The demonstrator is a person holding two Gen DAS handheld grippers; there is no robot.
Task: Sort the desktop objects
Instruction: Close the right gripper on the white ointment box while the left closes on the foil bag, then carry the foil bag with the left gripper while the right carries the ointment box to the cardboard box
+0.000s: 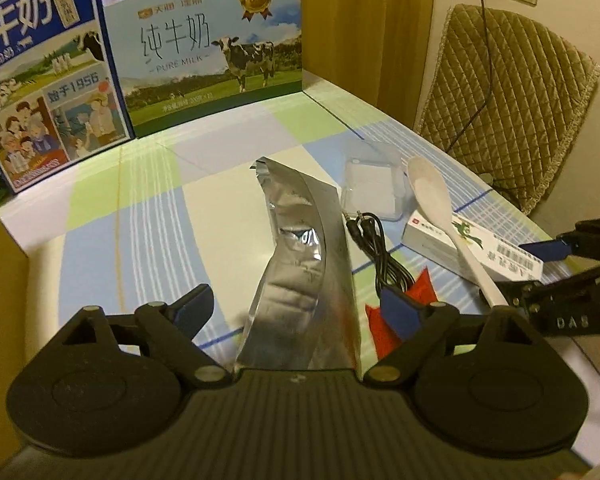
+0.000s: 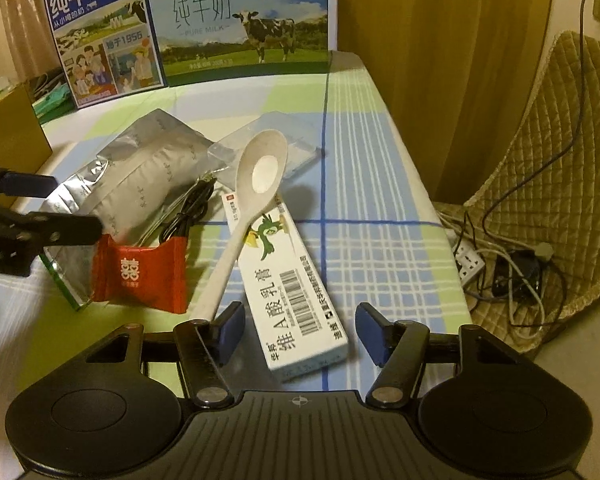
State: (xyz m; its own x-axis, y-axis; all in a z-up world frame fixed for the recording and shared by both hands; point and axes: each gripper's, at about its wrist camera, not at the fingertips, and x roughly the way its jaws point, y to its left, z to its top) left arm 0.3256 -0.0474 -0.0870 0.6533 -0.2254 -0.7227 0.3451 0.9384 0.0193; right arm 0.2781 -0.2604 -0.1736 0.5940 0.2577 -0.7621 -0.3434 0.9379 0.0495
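A crumpled silver foil pouch (image 1: 300, 264) (image 2: 140, 176) lies on the checked tablecloth (image 1: 140, 220), its near end between the wide-apart fingers of my open left gripper (image 1: 298, 310). Beside that gripper's right finger lie a red candy packet (image 1: 376, 330) (image 2: 140, 276) and a coiled black cable (image 1: 376, 248) (image 2: 188, 216). A white spoon (image 1: 432, 196) (image 2: 260, 168) rests across a white ointment box (image 1: 424, 236) (image 2: 292, 280). My right gripper (image 2: 302, 330) (image 1: 548, 270) is open, with the box's near end between its fingers and the spoon handle's tip by its left finger. Behind sits a clear plastic case (image 1: 374, 188) (image 2: 300, 148).
Two milk cartons (image 1: 212, 52) (image 1: 40, 80) stand along the table's back. A cardboard box (image 2: 8, 132) sits at the left. Off the right table edge are a chair with a quilted cover (image 1: 520, 100) and a power strip with tangled cables (image 2: 500, 268) on the floor.
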